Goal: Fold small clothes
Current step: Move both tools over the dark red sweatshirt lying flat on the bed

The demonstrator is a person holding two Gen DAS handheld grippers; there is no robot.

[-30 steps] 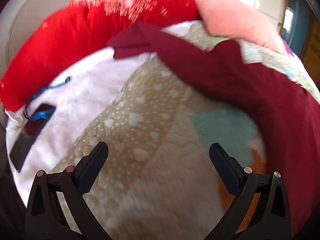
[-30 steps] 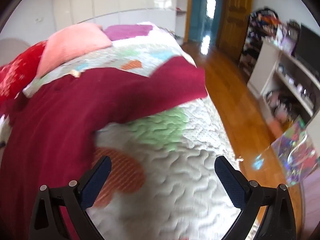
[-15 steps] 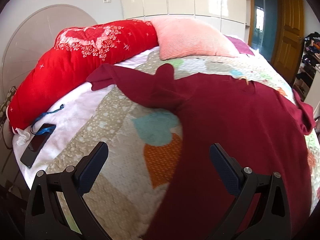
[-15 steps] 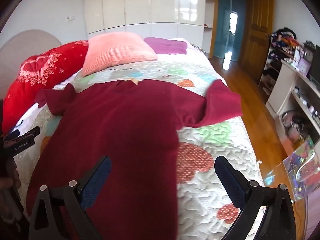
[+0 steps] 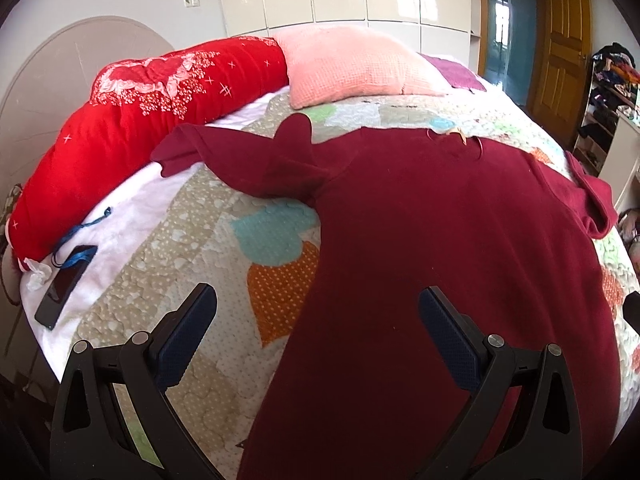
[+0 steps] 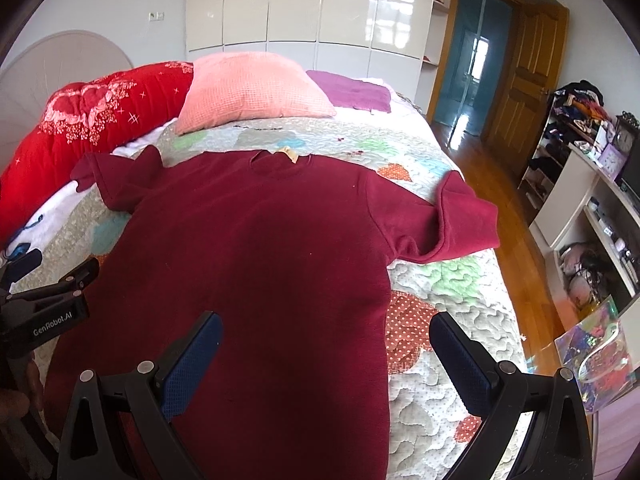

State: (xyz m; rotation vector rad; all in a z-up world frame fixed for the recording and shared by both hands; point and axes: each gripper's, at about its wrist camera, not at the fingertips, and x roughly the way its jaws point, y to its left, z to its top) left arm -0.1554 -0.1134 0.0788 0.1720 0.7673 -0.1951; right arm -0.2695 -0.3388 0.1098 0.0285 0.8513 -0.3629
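Observation:
A dark red short-sleeved shirt [image 6: 260,248] lies spread flat on the quilted bed, neck away from me; it also shows in the left wrist view [image 5: 460,240]. Its left sleeve [image 5: 224,156] is rumpled near the red bolster, and its right sleeve [image 6: 464,224] is bunched near the bed's right edge. My left gripper [image 5: 316,324] is open and empty above the shirt's left hem edge. My right gripper [image 6: 324,344] is open and empty above the shirt's lower right side. The left gripper's body also shows in the right wrist view [image 6: 48,300] at the left edge.
A patchwork quilt [image 6: 440,292] covers the bed. A red bolster [image 5: 132,120], a pink pillow [image 6: 252,92] and a purple cloth [image 6: 352,90] lie at the head. A phone with a blue strap [image 5: 64,284] lies at the bed's left edge. Shelves [image 6: 600,208] and wooden floor are at the right.
Both grippers have pulled back and up from close over the bed, so the whole shirt now shows. Both stay open and empty. The shirt has not moved.

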